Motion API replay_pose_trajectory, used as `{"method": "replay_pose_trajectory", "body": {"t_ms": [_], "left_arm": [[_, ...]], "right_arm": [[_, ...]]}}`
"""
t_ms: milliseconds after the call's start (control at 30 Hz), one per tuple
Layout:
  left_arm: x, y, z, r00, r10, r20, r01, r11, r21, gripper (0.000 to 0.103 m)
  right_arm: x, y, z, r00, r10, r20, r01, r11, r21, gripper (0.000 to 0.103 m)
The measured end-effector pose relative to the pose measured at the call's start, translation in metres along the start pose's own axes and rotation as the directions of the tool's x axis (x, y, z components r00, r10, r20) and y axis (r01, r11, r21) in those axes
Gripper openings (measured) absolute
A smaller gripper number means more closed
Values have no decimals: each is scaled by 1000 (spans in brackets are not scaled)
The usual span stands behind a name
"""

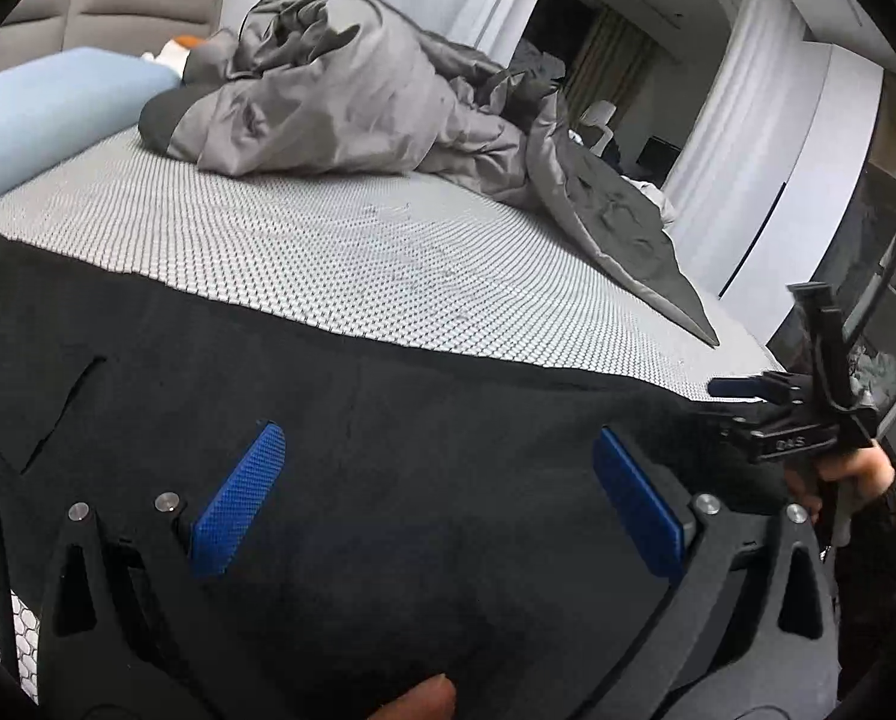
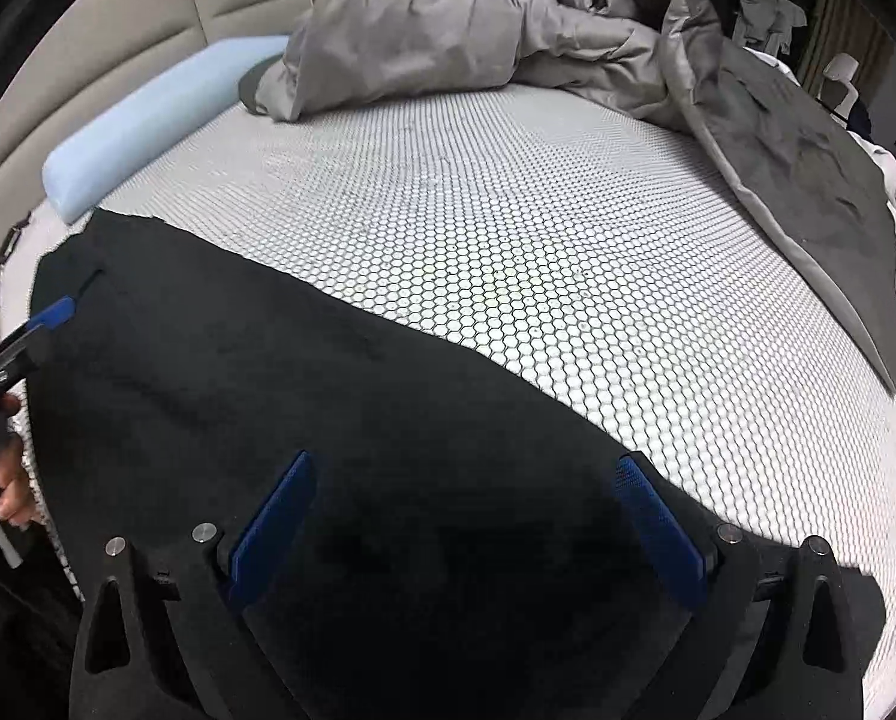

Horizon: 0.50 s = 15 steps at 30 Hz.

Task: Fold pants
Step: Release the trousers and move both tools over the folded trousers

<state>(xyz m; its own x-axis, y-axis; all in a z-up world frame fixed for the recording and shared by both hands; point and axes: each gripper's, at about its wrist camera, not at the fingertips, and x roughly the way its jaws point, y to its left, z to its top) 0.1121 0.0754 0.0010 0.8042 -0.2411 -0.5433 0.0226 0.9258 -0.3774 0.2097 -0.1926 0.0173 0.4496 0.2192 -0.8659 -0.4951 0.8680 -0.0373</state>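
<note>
pillow: pale blue oblong foam pillow (image 2: pixel 148 120) at far left, against the beige padded headboard (image 2: pixel 118 48), just beyond the far corner of the black pants.
my left gripper: black two-finger gripper with blue textured pads (image 1: pixel 436 498) hovers over the left part of the pants. Jaws spread wide, nothing between them but flat cloth below. Not gripping.
left hand: fingers wrapped on the handle (image 2: pixel 4 480), left of the pants in the right wrist view.
pants: black soft-fabric pants (image 2: pixel 268 390) lie flat along the near edge of the bed, spread left to right, a pocket slit (image 1: pixel 64 402) near their left end. Far edge of the cloth runs straight across the mattress.
mattress cover: white cover with a grey honeycomb mesh pattern (image 2: pixel 538 270), bare beyond the pants.
my right gripper: same black build, blue pads (image 2: pixel 472 516), over the right part of the pants, tilted down at the cloth. Jaws released, fully apart, no cloth pinched.
right hand: on the handle (image 1: pixel 850 468), off the pants' right end in the left wrist view.
duvet: crumpled grey satin duvet (image 2: pixel 508 18) heaped at the far side of the bed, well apart from the pants; its dark underside (image 2: pixel 808 180) trails down to the right.
room: white curtains (image 1: pixel 748 90) and a dark doorway (image 1: pixel 598 60), far right behind the duvet.
</note>
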Motion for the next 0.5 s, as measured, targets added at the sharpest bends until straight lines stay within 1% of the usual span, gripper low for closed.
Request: {"method": "replay_pose_trajectory", "body": {"t_ms": [67,133,200,233,267,300,333,367,400,500], "left_arm": [[3,1,-1,1000,9,-12,-9,1000,3,102],[5,0,-3,1000,14,-21,-14,1000,14,102],[5,-2,-5,999,24,-25,-23,999,28,102],[5,-2,-5,999,29,-26,-28,999,36,102],[6,-3,-5,999,34,-27,-33,999,40,102],[5,-2,-5,999,40,-29,-38,998,41,102],[5,0,-5,999,41,-29,-41,999,33,102],[4,1,-4,999,40,-28,-39,999,24,102],[3,3,-4,999,42,-27,-42,999,14,102],[2,11,-3,999,48,-26,-48,999,-22,102]], "right_arm": [[11,0,4,1000,2,-21,-2,1000,1,101],[27,1,8,998,4,-60,-5,1000,-6,94],[40,6,7,994,-5,-113,2,999,-32,60],[45,10,5,991,-26,-133,20,999,-50,54],[46,14,3,990,-47,-136,37,996,-76,44],[44,20,2,990,-57,-127,44,994,-105,27],[41,23,1,991,-75,-114,60,990,-125,20],[34,26,0,993,-82,-83,69,988,-141,13],[28,27,1,995,-83,-55,74,987,-145,8],[13,26,6,994,-106,27,108,987,-122,6]]}}
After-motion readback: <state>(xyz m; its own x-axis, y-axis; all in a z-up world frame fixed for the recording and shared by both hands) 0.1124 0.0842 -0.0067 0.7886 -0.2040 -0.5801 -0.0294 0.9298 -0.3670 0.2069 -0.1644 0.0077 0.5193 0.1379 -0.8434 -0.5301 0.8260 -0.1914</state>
